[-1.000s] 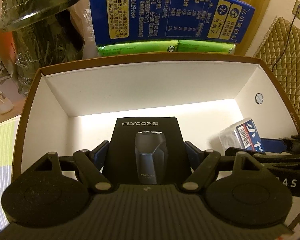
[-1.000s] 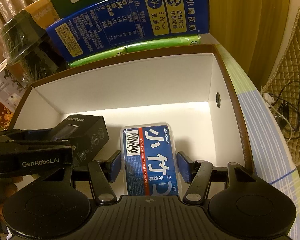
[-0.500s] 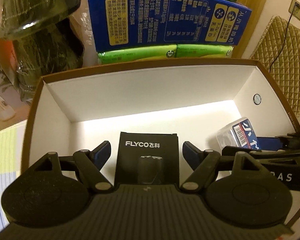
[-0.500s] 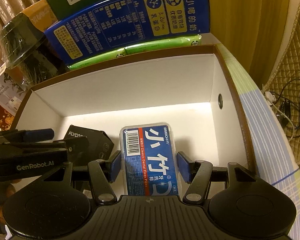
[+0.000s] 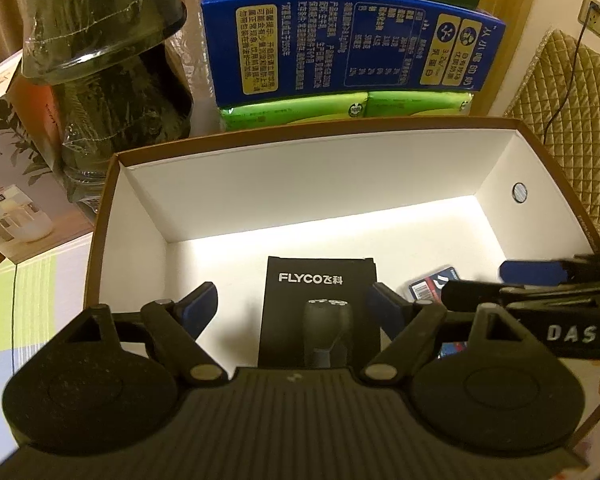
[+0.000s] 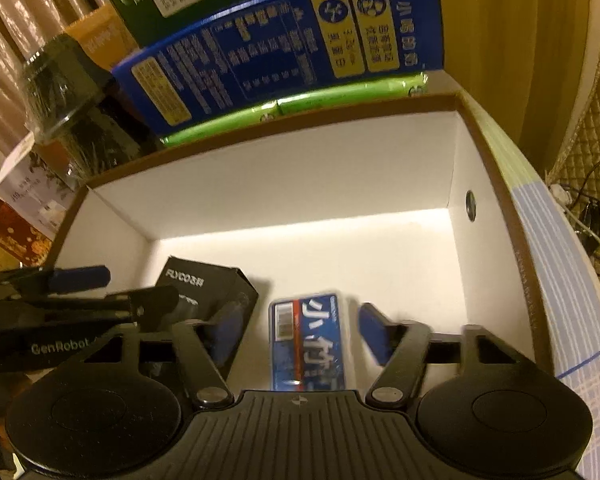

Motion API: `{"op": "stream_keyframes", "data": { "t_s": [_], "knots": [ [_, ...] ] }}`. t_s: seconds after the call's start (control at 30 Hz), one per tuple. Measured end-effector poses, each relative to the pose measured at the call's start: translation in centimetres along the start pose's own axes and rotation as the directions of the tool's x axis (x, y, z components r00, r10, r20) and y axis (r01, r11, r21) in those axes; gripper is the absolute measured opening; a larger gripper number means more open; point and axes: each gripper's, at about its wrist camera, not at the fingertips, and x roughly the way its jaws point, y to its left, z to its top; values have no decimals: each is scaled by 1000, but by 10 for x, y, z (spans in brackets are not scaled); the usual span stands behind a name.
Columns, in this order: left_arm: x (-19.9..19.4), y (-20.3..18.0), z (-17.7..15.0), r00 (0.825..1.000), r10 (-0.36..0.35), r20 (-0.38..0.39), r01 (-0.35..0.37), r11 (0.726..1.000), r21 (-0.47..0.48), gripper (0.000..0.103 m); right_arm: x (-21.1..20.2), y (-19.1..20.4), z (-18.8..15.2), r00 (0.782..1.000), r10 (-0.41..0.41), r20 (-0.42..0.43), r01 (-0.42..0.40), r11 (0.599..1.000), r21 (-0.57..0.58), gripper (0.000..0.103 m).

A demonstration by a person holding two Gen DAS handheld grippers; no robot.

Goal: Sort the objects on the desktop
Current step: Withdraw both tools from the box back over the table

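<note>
A black FLYCO shaver box (image 5: 320, 304) lies flat on the white floor of an open brown-rimmed cardboard box (image 5: 100, 240). My left gripper (image 5: 292, 304) hangs over it with its jaws opening, the blue pads (image 5: 200, 304) clear of both sides. To its right lies a blue dental floss pack (image 6: 308, 344). My right gripper (image 6: 300, 332) straddles the pack, its jaws opening too, with a gap at each pad (image 6: 374, 332). In the right wrist view the shaver box (image 6: 204, 284) sits left of the pack, behind the left gripper's finger (image 6: 80, 280).
Behind the cardboard box (image 6: 300, 168) stand a blue milk carton (image 5: 348, 48), green packs (image 5: 340, 110) and a plastic-wrapped dark object (image 5: 112, 60). A humidifier box (image 5: 4, 184) is at the left. A quilted chair (image 5: 580, 128) and cables (image 6: 588, 220) are beyond the table's right edge.
The left gripper let go of the shaver box, which now lies lower on the box floor. The right jaws spread off the floss pack, which dropped onto the floor.
</note>
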Motion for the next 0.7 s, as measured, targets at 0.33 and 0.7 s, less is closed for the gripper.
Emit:
{"op": "stream_keyframes", "data": {
  "t_s": [0.33, 0.7],
  "knots": [
    [-34, -3, -10, 999, 3, 36, -3, 1000, 12, 83, -43, 5, -8, 997, 25, 67, -24, 1000, -15, 78],
    [-101, -16, -39, 995, 25, 94, -26, 1000, 13, 86, -111, 26, -31, 986, 52, 158, -43, 997, -58, 84]
  ]
}}
